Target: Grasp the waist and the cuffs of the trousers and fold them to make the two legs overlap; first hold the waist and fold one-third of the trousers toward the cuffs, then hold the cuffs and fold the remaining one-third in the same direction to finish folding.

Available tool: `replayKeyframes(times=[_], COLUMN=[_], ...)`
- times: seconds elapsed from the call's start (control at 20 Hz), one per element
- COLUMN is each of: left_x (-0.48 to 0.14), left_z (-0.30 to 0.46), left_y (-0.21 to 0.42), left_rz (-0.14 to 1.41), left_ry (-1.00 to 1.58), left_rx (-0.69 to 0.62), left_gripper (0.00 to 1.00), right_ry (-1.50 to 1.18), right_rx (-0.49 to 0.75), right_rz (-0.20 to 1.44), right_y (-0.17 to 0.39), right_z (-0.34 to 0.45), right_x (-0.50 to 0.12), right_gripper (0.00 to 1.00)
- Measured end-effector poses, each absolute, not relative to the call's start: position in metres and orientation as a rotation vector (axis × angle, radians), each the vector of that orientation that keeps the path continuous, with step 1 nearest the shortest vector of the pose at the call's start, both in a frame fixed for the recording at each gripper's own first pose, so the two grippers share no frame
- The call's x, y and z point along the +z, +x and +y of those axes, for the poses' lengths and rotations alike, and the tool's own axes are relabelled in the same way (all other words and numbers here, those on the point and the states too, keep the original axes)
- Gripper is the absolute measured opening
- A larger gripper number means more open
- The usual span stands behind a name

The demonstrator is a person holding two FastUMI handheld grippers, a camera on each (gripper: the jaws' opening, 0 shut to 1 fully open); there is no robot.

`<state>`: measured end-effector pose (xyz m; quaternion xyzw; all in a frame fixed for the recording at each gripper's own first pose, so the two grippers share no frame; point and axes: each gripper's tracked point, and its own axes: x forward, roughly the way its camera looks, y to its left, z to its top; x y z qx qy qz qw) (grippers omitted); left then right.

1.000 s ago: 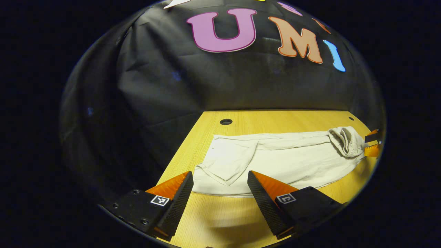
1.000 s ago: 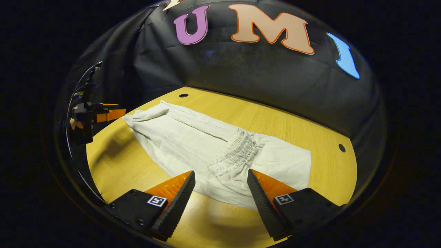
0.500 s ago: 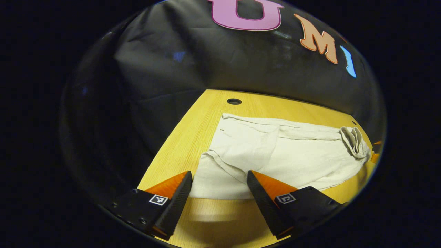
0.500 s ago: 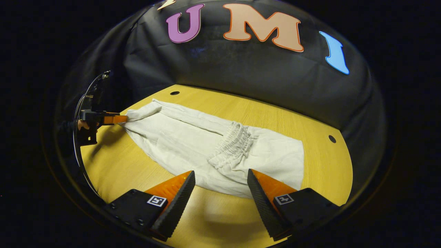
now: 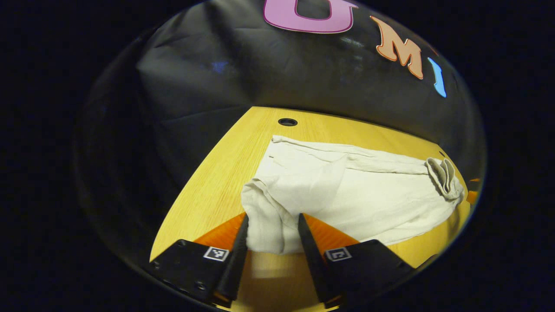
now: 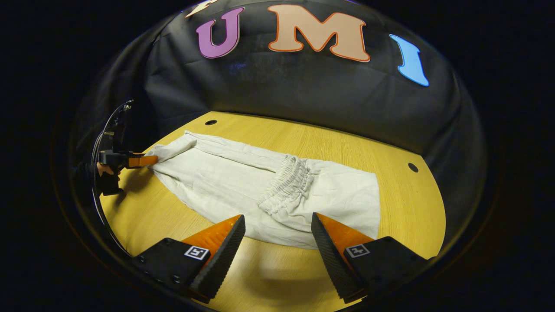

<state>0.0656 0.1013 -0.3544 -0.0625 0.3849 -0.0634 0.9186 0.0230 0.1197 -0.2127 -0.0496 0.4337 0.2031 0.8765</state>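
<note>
Cream trousers (image 6: 225, 177) lie lengthwise on the yellow wooden table (image 6: 347, 143). Their gathered elastic waistband (image 6: 286, 184) is folded over onto the middle of the cloth. In the left gripper view the waistband (image 5: 442, 175) lies at the far right and the cuff end (image 5: 269, 225) is bunched between my fingers. My left gripper (image 5: 272, 216) is shut on that cuff end; it is also seen in the right gripper view as the left gripper (image 6: 149, 161), held by a hand. My right gripper (image 6: 277, 216) is open above the near edge of the folded part, with nothing between its fingers.
The table (image 5: 208, 190) has a round hole (image 5: 287, 121) near its far left corner and another hole (image 6: 412, 167) near the right side. Black cloth walls close the booth behind and to the sides. Bare wood runs along the near edge.
My left gripper moved forward onto the cuff end and its fingers closed in, bunching the cloth between them. My right gripper stayed open and hardly moved.
</note>
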Motion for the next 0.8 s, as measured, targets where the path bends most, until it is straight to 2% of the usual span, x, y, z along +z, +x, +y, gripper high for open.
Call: replayKeyframes(times=[0.05, 0.2, 0.25, 0.3, 0.35, 0.5, 0.8], left_x=[-0.354, -0.348, -0.35, -0.35, -0.349, -0.336, -0.266], left_z=[0.095, 0.086, 0.085, 0.085, 0.086, 0.083, 0.053], left_y=[0.066, 0.068, 0.068, 0.068, 0.071, 0.069, 0.088], left_rz=[0.795, 0.783, 0.787, 0.792, 0.801, 0.811, 0.693], left_ry=[-0.128, -0.165, -0.171, -0.175, -0.172, -0.172, -0.236], left_rx=[-0.141, -0.159, -0.153, -0.122, -0.099, -0.048, -0.048], left_gripper=[0.59, 0.19, 0.19, 0.07, 0.0, 0.0, 0.0], right_ry=[-0.102, -0.095, -0.092, -0.088, -0.086, -0.076, -0.041], right_rx=[0.427, 0.439, 0.439, 0.439, 0.437, 0.446, 0.452], right_rz=[0.906, 0.908, 0.906, 0.899, 0.891, 0.873, 0.841], right_y=[0.023, 0.026, 0.026, 0.029, 0.032, 0.04, 0.051], right_z=[0.119, 0.118, 0.116, 0.113, 0.108, 0.095, 0.07], right_x=[-0.213, -0.212, -0.211, -0.209, -0.207, -0.201, -0.19], right_gripper=[0.98, 0.98, 0.98, 0.98, 0.98, 0.98, 0.98])
